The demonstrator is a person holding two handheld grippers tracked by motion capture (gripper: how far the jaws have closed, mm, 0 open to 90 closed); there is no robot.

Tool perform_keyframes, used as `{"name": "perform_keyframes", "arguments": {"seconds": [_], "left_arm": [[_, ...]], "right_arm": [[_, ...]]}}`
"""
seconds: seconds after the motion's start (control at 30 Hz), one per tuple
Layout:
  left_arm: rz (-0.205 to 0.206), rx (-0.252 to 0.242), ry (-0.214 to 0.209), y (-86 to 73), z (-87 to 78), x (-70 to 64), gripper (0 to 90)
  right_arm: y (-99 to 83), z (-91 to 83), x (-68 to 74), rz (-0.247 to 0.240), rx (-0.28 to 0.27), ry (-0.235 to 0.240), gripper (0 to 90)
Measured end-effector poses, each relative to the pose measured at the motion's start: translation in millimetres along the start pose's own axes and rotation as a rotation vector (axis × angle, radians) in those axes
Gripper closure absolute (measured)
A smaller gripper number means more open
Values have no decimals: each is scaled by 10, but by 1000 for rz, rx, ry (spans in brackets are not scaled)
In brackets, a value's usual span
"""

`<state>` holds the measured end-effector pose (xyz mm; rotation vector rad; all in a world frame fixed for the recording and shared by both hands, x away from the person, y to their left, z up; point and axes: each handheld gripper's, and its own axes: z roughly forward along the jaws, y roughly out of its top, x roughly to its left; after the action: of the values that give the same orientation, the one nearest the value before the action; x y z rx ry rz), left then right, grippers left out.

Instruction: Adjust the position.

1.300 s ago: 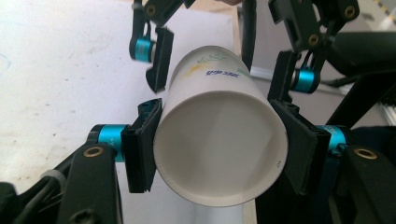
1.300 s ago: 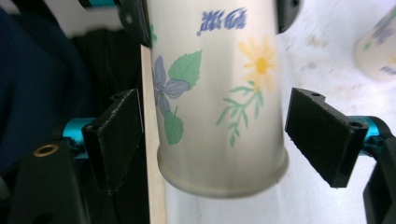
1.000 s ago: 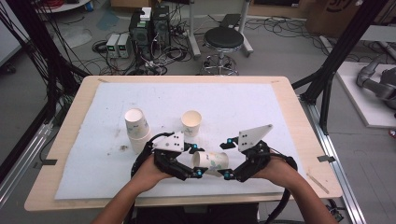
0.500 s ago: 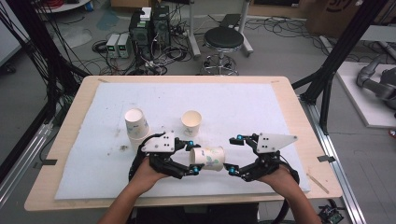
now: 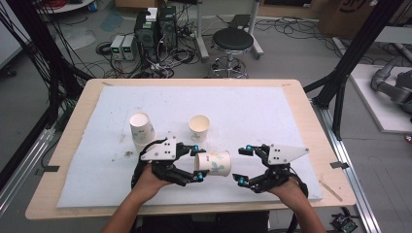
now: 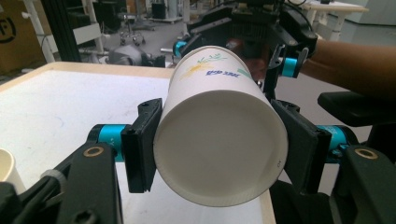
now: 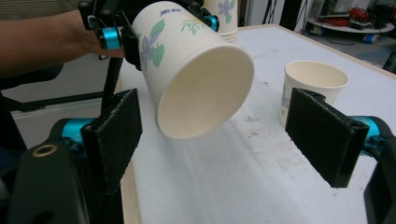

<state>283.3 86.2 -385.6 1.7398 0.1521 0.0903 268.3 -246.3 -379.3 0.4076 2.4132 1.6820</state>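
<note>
A paper cup with a flower print [image 5: 214,163] lies on its side in the air just above the white mat, near the table's front edge. My left gripper [image 5: 198,163] is shut on the cup's base end [image 6: 219,135]. The cup's open mouth [image 7: 201,88] faces my right gripper [image 5: 243,165]. That gripper stands open a short way to the right, with nothing between its wide-apart pads [image 7: 327,137]. The cup is clear of them.
An upright empty paper cup [image 5: 198,127] stands behind the grippers at mid-table, also in the right gripper view [image 7: 313,86]. A stack of cups [image 5: 142,130] stands to its left. The white mat [image 5: 252,111] covers most of the wooden table [image 5: 311,121].
My right gripper has drawn back to the right, away from the cup, with its jaws spread. The left gripper keeps the cup and has barely moved.
</note>
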Motion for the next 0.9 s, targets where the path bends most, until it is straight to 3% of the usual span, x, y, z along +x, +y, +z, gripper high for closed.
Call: {"name": "perform_keyframes", "arguments": {"seconds": [0.57, 0.9], "left_arm": [[29, -21, -33, 30, 46, -64, 372], [12, -42, -73, 27, 92, -84, 372]], "right_arm": [[-40, 44, -6, 15, -15, 66, 194], [-61, 114, -8, 23, -38, 132, 197]]}}
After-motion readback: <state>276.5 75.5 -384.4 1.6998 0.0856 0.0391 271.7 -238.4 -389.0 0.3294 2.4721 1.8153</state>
